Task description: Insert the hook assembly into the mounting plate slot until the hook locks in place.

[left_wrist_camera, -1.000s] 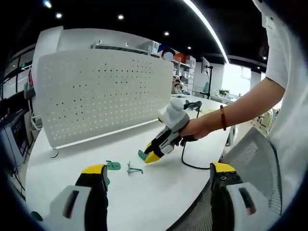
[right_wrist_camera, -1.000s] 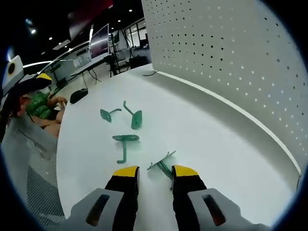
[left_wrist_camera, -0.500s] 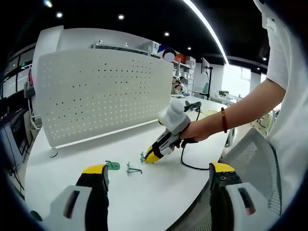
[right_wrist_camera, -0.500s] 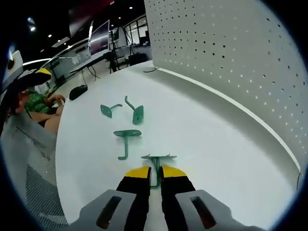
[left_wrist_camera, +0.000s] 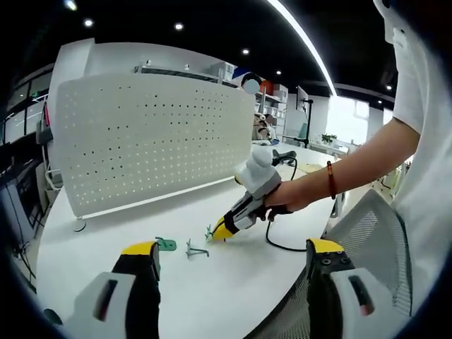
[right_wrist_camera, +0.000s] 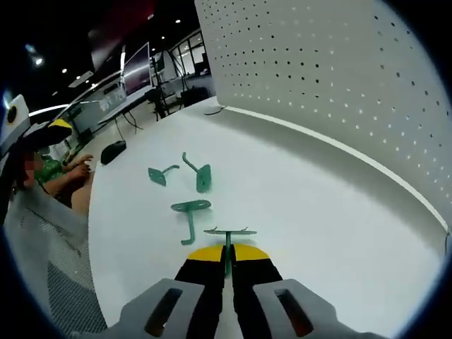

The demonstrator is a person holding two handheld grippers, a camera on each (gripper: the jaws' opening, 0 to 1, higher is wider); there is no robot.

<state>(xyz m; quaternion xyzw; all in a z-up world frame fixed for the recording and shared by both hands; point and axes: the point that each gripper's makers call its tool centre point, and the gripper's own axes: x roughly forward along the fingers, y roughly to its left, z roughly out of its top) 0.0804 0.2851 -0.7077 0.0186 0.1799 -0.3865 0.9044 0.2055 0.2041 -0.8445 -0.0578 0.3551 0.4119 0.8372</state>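
1. Task status: the pick-up stage appeared complete and the insertion stage had not begun. The right gripper (right_wrist_camera: pixel 227 258) had its jaws closed on the stem of one green hook (right_wrist_camera: pixel 229 236), whose flat cross-plate showed just beyond the yellow fingertips. The same right gripper (left_wrist_camera: pixel 222 231) was seen low over the white desk (left_wrist_camera: pixel 212 282), tips at the desk surface, near the desk's middle.

2. Target: the white perforated mounting plate (left_wrist_camera: pixel 148 138) stood upright along the far edge of the desk, well apart from the held hook. No hook was seated in it as far as could be seen.

3. Remaining work, by judgement: lift the hook, carry it to the plate, align it with a slot and press until it locks.

4. Other parts: three more green hooks (right_wrist_camera: pixel 191 210) lay on the desk beyond the held one, toward the end of the desk away from the plate.

5. Left gripper (left_wrist_camera: pixel 229 265): its jaws stood wide apart and held nothing, hovering above the near edge of the desk.

6. Change from the earlier pictures: one second before, the right jaws stood apart on either side of the hook. Half a second before, they had nearly closed on it. Now they were fully shut on the stem. The left gripper had stayed open and in place.
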